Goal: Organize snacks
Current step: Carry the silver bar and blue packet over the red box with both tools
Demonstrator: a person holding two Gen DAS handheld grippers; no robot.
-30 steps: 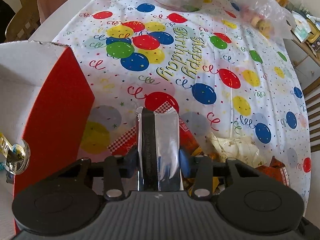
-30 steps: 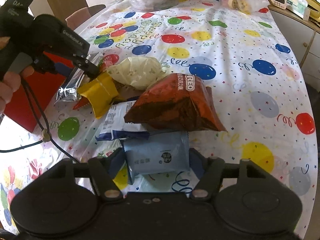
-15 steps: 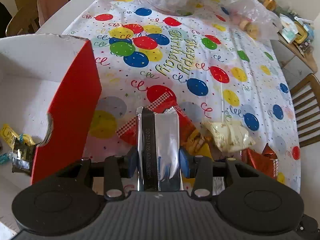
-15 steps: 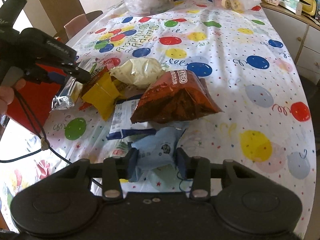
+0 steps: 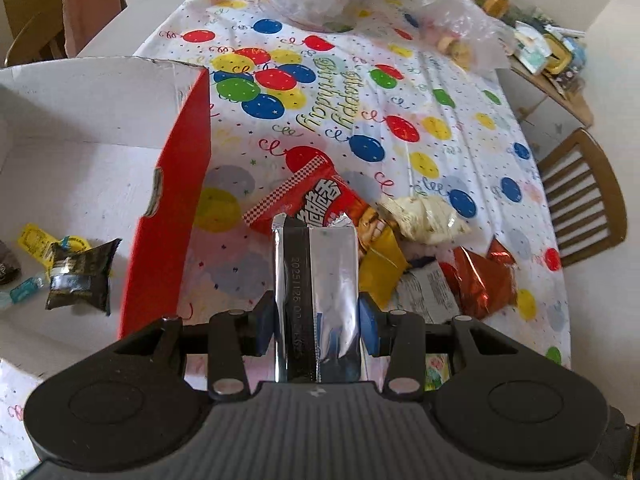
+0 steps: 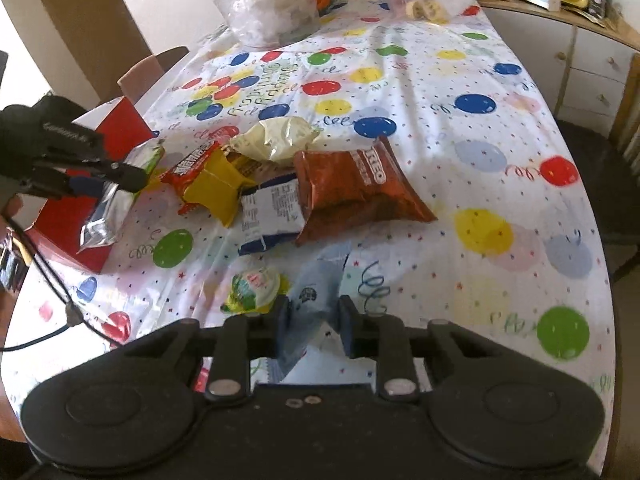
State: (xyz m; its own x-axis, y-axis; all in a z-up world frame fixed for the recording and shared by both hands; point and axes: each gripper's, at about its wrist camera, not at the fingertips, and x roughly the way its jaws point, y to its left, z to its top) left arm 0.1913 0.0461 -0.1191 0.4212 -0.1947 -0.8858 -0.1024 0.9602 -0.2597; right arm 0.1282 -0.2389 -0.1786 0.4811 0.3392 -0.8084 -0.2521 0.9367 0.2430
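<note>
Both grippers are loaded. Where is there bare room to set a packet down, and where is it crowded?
Bare cloth lies right of the brown Oreo bag, toward the table edge. Inside the red box, the white floor beyond the dark packet is open. The pile around the yellow packet is crowded.

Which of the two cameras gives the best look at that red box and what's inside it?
The left wrist view. There the red box shows its open white inside, with a dark packet and yellow wrappers lying in it. The right wrist view catches only its red outer corner, partly behind the left gripper.

Balloon-print tablecloth (image 5: 400, 92), wooden chair (image 5: 584, 196) beside it, cluttered sideboard (image 6: 568, 36) beyond.
</note>
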